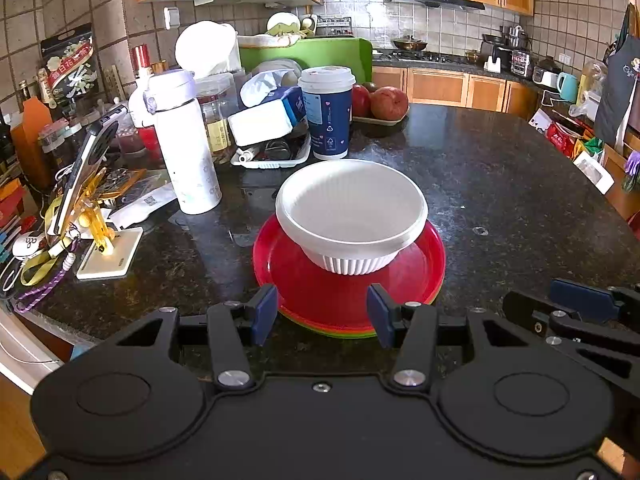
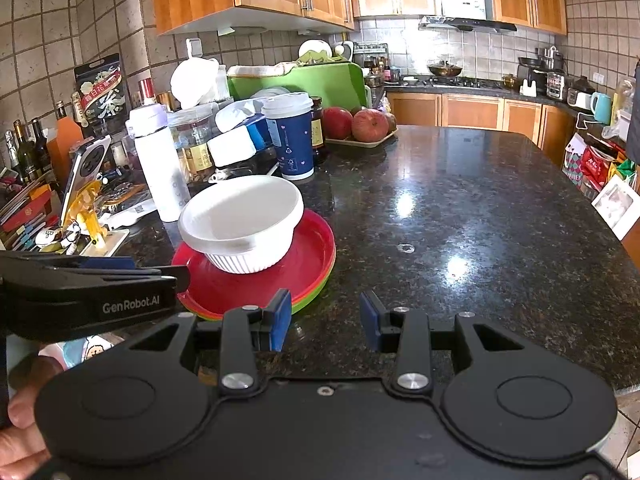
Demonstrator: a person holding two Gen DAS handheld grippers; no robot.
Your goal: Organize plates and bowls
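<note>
One white bowl (image 1: 351,216), ribbed on its lower wall, sits upright on a stack of plates (image 1: 348,300) on the dark granite counter (image 1: 500,184). The top plate is red; beneath it an orange edge and a green edge show at the near rim, so at least three plates; an exact count cannot be told. The bowl sits toward the far side of the red plate, inside its rim. The bowl looks empty.

Two grippers, each with two blue-padded fingers. Left gripper (image 1: 322,314): jaws apart, nothing between the pads, hanging just above the near rim of the plate stack without touching it. Right gripper (image 2: 325,320): jaws apart, narrower than the left, empty, over bare counter just right of the stack; its left pad lies close to the green edge, contact not seen. In the right wrist view the left gripper appears side-on at the left, and part of one hand (image 2: 18,436) shows at the lower left corner.

Behind the stack: one blue paper cup (image 1: 327,114) with a white lid, one white flask (image 1: 182,144) with a pale lid, standing left of the bowl and apart from it. One phone on a yellow stand (image 1: 86,196) at far left. Two red apples (image 1: 380,100) plainly seen on a tray behind the cup; darker fruit behind them, uncounted. One green dish rack (image 1: 312,54) at the back. One teal mug (image 1: 568,86) on the far right counter.
</note>
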